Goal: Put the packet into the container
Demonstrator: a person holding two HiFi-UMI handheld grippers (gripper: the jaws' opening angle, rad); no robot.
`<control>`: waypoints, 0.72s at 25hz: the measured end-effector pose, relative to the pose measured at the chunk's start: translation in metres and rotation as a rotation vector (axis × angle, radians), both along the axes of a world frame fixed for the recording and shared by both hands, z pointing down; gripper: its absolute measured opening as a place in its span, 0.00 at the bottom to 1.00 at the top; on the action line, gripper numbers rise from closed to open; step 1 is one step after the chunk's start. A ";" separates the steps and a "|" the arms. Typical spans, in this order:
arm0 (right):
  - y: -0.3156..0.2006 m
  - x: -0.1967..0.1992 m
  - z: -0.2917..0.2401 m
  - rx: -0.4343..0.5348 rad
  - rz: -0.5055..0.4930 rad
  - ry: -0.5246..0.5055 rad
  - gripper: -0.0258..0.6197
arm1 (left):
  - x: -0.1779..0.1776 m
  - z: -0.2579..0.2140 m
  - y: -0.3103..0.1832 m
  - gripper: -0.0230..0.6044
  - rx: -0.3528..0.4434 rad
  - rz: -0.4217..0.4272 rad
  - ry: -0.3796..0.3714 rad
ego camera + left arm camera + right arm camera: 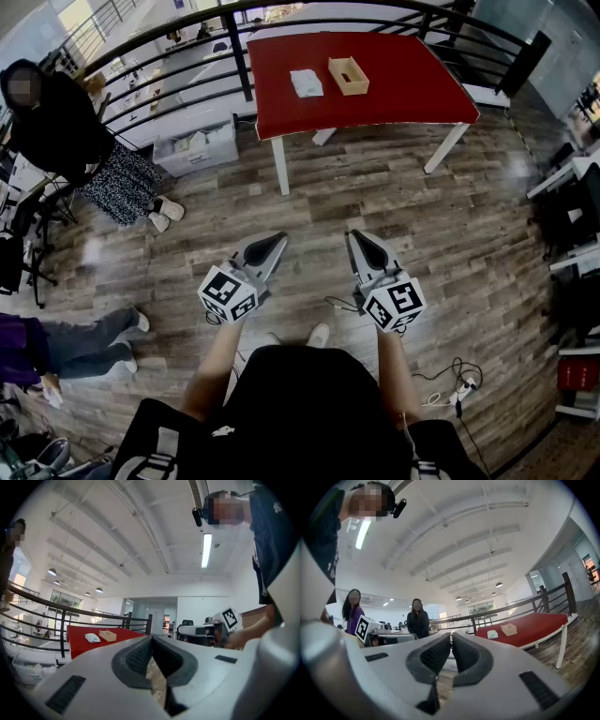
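Head view: left hand-held gripper (274, 240) and right hand-held gripper (357, 236) both closed tight, empty; packet (307, 82) on red desk (375, 94) well ahead, just beside container (348, 75).

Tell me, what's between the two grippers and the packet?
In the head view, just wooden floor, then the red table top up to the packet.

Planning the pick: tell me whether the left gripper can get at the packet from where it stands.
Probably not yet. The left gripper hangs over the floor, well short of the red table where the packet lies beside the wooden container. Nothing stands between; the person must step closer.
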State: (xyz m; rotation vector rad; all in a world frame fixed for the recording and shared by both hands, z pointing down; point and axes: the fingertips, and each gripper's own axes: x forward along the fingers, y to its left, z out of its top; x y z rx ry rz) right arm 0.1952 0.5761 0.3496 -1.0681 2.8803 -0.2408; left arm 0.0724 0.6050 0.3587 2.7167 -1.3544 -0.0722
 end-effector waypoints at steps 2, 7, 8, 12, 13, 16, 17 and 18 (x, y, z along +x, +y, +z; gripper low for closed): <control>-0.005 0.013 0.007 -0.017 -0.003 0.001 0.08 | 0.014 0.006 -0.006 0.05 -0.010 0.001 0.002; -0.031 0.032 0.022 -0.047 0.007 0.006 0.08 | 0.032 0.021 -0.024 0.05 -0.047 -0.006 0.010; -0.035 0.032 0.025 -0.053 0.004 0.004 0.08 | 0.033 0.024 -0.027 0.05 -0.059 -0.007 0.007; -0.058 0.024 0.036 -0.075 -0.007 -0.004 0.08 | 0.021 0.032 -0.049 0.05 -0.082 -0.029 0.007; -0.067 0.022 0.038 -0.077 -0.005 -0.006 0.08 | 0.018 0.033 -0.058 0.05 -0.080 -0.032 0.006; -0.096 0.008 0.045 -0.080 -0.010 0.002 0.08 | 0.007 0.039 -0.086 0.05 -0.077 -0.039 -0.002; -0.107 0.002 0.048 -0.082 -0.015 0.008 0.08 | 0.001 0.041 -0.097 0.05 -0.077 -0.043 0.001; -0.120 -0.005 0.049 -0.084 -0.017 0.014 0.08 | -0.005 0.043 -0.111 0.05 -0.076 -0.047 0.006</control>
